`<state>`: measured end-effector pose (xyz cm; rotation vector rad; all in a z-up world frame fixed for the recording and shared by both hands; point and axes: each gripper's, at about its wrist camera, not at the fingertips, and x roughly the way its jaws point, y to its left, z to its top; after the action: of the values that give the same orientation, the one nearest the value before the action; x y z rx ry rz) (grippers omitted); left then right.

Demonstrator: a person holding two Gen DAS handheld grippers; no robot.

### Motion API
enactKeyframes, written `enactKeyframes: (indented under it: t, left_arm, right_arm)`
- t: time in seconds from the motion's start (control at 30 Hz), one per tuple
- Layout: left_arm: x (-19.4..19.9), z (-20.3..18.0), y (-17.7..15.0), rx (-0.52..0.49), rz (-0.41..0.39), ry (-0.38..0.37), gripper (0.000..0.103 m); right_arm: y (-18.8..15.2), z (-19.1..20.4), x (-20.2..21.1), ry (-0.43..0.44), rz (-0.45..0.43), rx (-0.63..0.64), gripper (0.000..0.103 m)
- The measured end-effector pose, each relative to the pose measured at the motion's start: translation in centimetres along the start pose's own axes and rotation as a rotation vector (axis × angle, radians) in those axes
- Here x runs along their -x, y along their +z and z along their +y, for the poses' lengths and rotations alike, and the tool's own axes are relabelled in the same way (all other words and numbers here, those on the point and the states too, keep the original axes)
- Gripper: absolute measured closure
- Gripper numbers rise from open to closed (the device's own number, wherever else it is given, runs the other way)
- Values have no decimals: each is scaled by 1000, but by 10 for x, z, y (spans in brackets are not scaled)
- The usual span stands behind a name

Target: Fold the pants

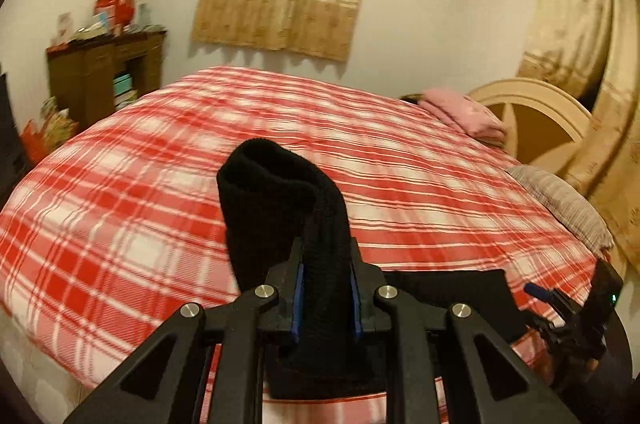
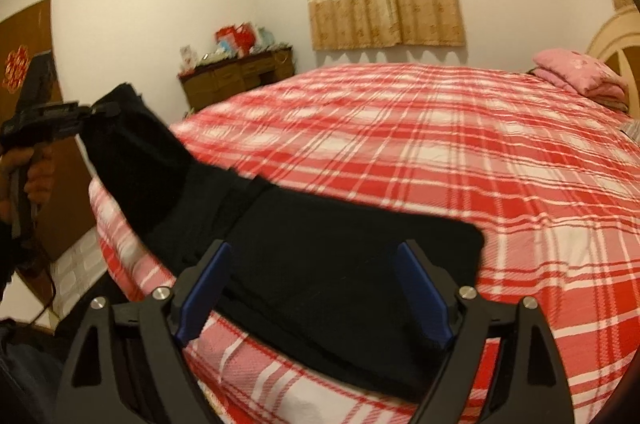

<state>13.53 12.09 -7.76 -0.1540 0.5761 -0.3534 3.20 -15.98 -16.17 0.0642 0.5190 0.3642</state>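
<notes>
My left gripper [image 1: 325, 264] pinches the black knit pants [image 2: 328, 264] above the red plaid bedspread [image 2: 460, 152]; my right gripper [image 2: 316, 288] (fingers spread wide) hovers over them.

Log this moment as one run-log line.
left tool: shut on black pants, end lifted | right tool: open, over pants | pants: partly on plaid bedspread

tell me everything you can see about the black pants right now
The black pants look like soft knit fabric, plain with no visible print. One end is pinched and lifted off the bed by the left tool, the cloth bunching into a rounded loop above its shut fingers. The rest lies flat near the edge of the red plaid bedspread. The right tool hovers open over that flat part, its blue pads either side, gripping nothing.
</notes>
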Motion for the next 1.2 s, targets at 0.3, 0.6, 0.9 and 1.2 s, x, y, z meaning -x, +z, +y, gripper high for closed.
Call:
enactKeyframes:
  t: [0.3, 0.6, 0.9, 1.2]
  left_arm:
    - [-24, -62, 1, -106, 62, -129, 85]
    - [-45, -121, -2, -223, 141, -240, 85]
    - [-87, -167, -26, -328, 261, -278, 85]
    - [-130, -194, -63, -353, 362, -300, 85]
  right_arm:
    - [11, -50, 12, -63, -50, -199, 14]
    - [11, -77, 17, -131, -65, -315, 14]
    - [6, -98, 20, -143, -67, -416, 14]
    - [1, -120, 20, -157, -63, -518, 13]
